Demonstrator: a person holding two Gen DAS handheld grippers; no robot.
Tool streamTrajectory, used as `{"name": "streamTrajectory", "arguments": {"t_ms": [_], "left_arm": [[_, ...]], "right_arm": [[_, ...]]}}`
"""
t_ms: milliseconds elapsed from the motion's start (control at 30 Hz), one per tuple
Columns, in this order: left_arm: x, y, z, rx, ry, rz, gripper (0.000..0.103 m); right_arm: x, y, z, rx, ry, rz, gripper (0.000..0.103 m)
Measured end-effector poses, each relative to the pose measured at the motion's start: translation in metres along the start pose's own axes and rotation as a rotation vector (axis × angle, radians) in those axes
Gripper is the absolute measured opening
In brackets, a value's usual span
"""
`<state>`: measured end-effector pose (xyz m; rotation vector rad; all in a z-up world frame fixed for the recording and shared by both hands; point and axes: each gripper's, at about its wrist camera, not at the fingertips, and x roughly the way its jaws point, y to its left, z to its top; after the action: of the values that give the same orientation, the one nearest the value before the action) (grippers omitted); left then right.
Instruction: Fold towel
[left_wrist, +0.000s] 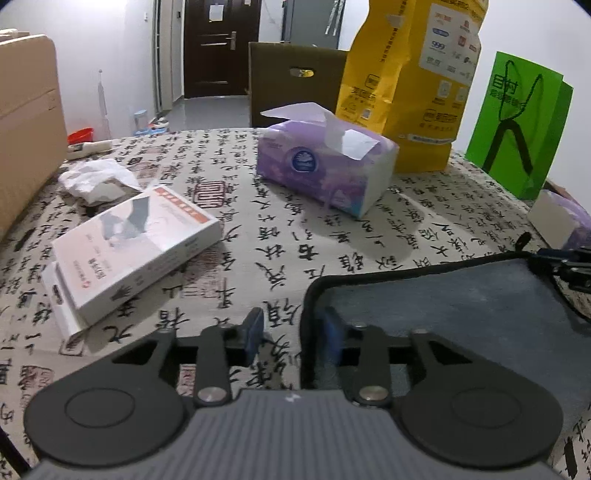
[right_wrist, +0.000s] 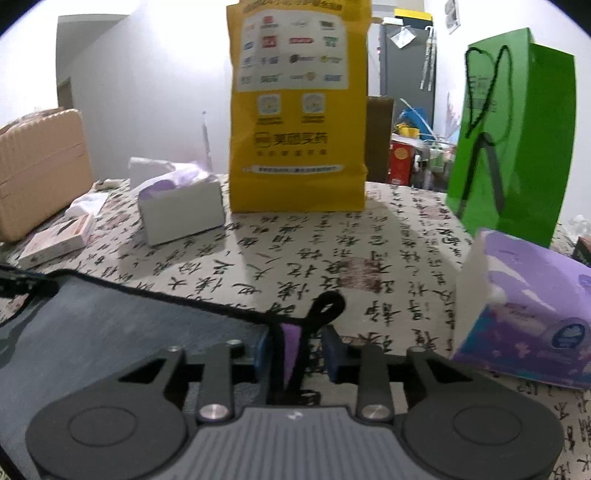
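The grey towel (left_wrist: 461, 295) with its black edging lies flat on the table (left_wrist: 258, 206), and both far corners are being lined up for a grasp, so the first fold looks about to begin. In the left wrist view the towel fills the 3 to 5 o'clock area, its rounded corner running between the pads of the left gripper (left_wrist: 293, 334), which stands partly open around the edge, not yet pinched. In the right wrist view the towel spreads toward 8 o'clock; its corner, with the hanging loop (right_wrist: 327, 304) and a purple tag (right_wrist: 290, 350), sits between the fingers of the right gripper (right_wrist: 295, 349), also partly open. Next, both should close on the corners, lift and carry them over. A tissue pack (right_wrist: 532, 317) sits near at 3 o'clock.
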<state>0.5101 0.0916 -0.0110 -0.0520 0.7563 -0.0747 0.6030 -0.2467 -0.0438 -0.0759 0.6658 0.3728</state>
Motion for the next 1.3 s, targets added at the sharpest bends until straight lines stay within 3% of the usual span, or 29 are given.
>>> {"name": "streamTrajectory", "arguments": {"t_ms": [67, 167, 267, 433, 967, 1300], "left_arm": [[-0.005, 0.000, 0.000, -0.007, 0.000, 0.007, 0.056], [-0.019, -0.002, 0.000, -0.005, -0.015, 0.019, 0.069], [-0.036, -0.006, 0.000, 0.001, -0.032, 0.028, 0.080], [-0.066, -0.012, -0.007, -0.005, -0.055, 0.029, 0.086], [-0.151, -0.041, -0.049, 0.014, -0.120, 0.046, 0.103], [-0.193, -0.055, -0.081, -0.003, -0.161, 0.063, 0.103]], "right_arm": [[-0.004, -0.001, 0.001, 0.006, -0.004, -0.006, 0.035], [-0.014, -0.001, 0.003, 0.009, -0.013, -0.026, 0.050], [-0.028, 0.000, 0.005, 0.016, -0.020, -0.031, 0.057], [-0.058, 0.004, 0.002, -0.005, -0.031, -0.039, 0.069], [-0.147, 0.030, -0.027, -0.020, -0.065, -0.041, 0.085], [-0.203, 0.047, -0.048, -0.002, -0.133, -0.053, 0.090]]}}
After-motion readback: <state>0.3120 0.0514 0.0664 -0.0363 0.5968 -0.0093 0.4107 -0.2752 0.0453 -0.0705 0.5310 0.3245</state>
